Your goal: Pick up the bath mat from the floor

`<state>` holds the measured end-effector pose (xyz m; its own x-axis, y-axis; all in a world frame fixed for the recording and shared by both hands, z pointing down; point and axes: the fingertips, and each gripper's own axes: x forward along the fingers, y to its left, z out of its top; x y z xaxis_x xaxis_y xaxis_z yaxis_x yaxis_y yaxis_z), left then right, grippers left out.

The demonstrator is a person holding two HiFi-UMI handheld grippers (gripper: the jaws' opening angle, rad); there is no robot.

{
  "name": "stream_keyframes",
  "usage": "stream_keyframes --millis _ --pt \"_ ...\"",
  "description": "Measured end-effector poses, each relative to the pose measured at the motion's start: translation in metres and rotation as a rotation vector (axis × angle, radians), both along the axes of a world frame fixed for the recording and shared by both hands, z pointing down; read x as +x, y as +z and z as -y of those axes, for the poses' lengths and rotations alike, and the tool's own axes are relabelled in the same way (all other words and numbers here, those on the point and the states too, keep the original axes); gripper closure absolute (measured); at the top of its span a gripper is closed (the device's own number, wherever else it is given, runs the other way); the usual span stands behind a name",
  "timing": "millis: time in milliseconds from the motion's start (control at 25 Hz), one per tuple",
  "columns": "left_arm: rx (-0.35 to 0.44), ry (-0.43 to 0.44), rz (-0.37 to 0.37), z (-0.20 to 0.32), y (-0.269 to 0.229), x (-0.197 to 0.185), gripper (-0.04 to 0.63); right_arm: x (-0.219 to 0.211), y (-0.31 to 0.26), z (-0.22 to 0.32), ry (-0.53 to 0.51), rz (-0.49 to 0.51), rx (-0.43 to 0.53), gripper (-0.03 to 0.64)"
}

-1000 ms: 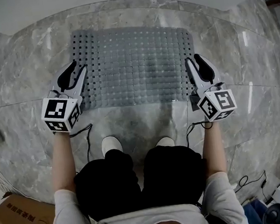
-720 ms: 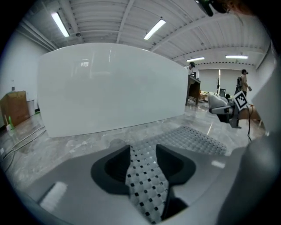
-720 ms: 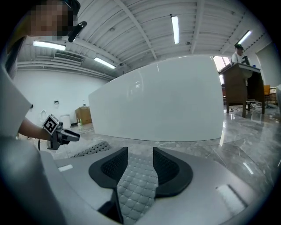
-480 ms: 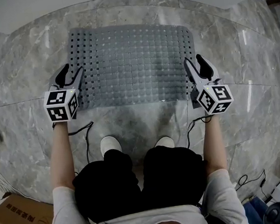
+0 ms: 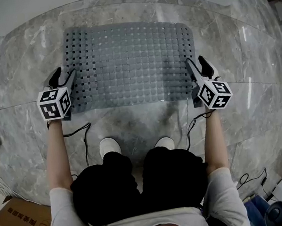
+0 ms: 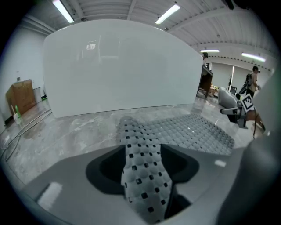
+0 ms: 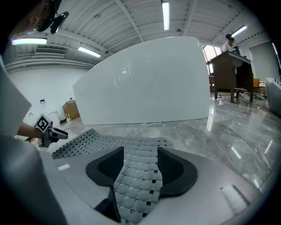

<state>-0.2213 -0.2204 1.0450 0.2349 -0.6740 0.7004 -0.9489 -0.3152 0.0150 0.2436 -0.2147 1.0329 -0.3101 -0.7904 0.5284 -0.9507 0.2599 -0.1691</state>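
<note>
A: Grey rubber between the jaws of the left gripper [image 5: 62,77] — is it clamped?

B: No. Its jaws stand apart and have just been opening. A strip of the bath mat [image 5: 130,60] runs up through the gap, with dark space on either side of it before the black pads [image 6: 103,169].

A: And the right gripper [image 5: 199,64]?

B: Much the same: jaws apart, just been opening, the mat's edge lying between them. There the strip fills nearly the whole gap, though I see no pinch in it.

A: Where does the mat lie?

B: Spread flat on the grey marble floor [image 5: 20,73], with square holes along its left side and studs across the rest. The grippers sit at its two near corners — left at the left, right at the right. Its far edge is close to a white panel [image 6: 118,70].

A: Anything beyond?

B: The person's white shoes [image 5: 109,148] on the floor near the mat's near edge, black cables [image 5: 86,136] trailing from the grippers, and a cardboard box [image 5: 16,220] at the lower left of the head view.
</note>
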Motion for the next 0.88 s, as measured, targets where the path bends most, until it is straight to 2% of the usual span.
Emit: stream_keyframes --millis 240,400,880 --pt "-0.049 -0.017 -0.008 0.000 0.016 -0.006 0.325 0.012 0.029 0.000 0.031 -0.020 -0.082 0.360" --pt "-0.078 -0.032 -0.019 0.001 0.025 -0.011 0.318 0.014 0.049 -0.001 0.021 -0.038 -0.140 0.328" --pt "-0.158 -0.020 -0.022 -0.004 0.057 -0.011 0.293 0.026 0.088 0.001 0.057 -0.052 -0.232 0.279"
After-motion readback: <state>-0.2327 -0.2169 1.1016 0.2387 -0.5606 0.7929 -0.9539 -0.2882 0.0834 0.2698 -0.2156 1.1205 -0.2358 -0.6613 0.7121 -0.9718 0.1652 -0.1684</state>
